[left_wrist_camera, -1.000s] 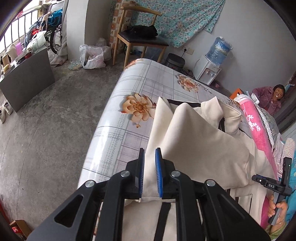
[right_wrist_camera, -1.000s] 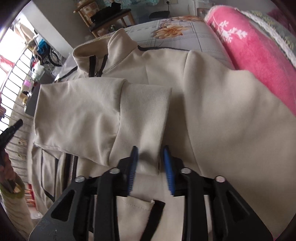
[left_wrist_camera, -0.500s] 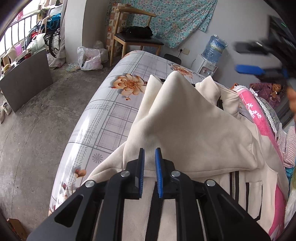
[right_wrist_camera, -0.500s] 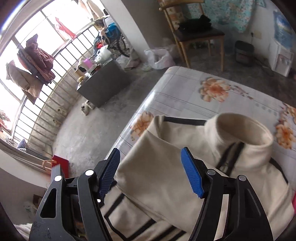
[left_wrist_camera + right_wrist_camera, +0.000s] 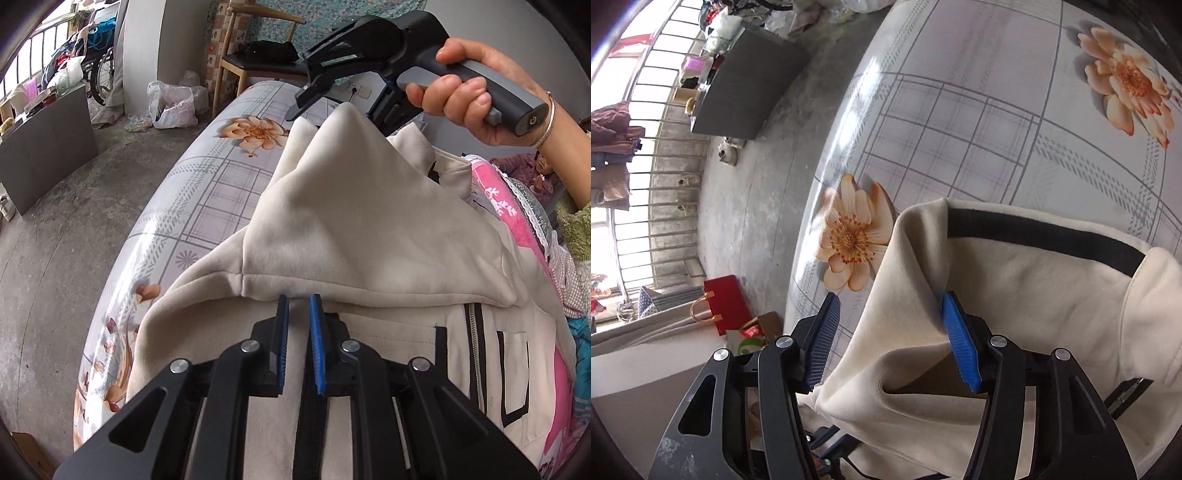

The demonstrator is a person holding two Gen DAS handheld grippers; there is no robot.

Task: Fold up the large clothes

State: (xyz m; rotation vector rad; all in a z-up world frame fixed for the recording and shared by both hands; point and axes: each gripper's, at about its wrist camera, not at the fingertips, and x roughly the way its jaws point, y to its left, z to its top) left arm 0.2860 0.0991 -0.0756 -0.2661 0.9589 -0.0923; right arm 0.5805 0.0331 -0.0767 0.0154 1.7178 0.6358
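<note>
**Right gripper swings across to the jacket's far fold**

Swung over from the pink-blanket side, the right gripper (image 5: 890, 332) now hangs above the far corner of the cream jacket (image 5: 362, 229), where a second ago it stood low over the garment's middle. Its jaws are closing, standing fairly wide, with a raised fold of the fleece between the blue ribbed pads (image 5: 960, 347); the right-hand pad touches the cloth, the other stands clear of it. From the left wrist view the person's right hand (image 5: 476, 92) wraps the grey handle, a silver bangle at the wrist.

Largest in sight is the bed (image 5: 207, 192), covered in a smooth, glossy sheet printed with grey checks and orange flowers. On it lies the jacket, soft and matte, with black trim bands, a zip and a patch pocket; one part is folded back into a peaked flap. A pink towelling blanket (image 5: 506, 199) edges the bed's far side.

The left gripper (image 5: 297, 332) sits at the flap's hem, its jaws narrow; whether cloth is pinched between them cannot be told.
</note>
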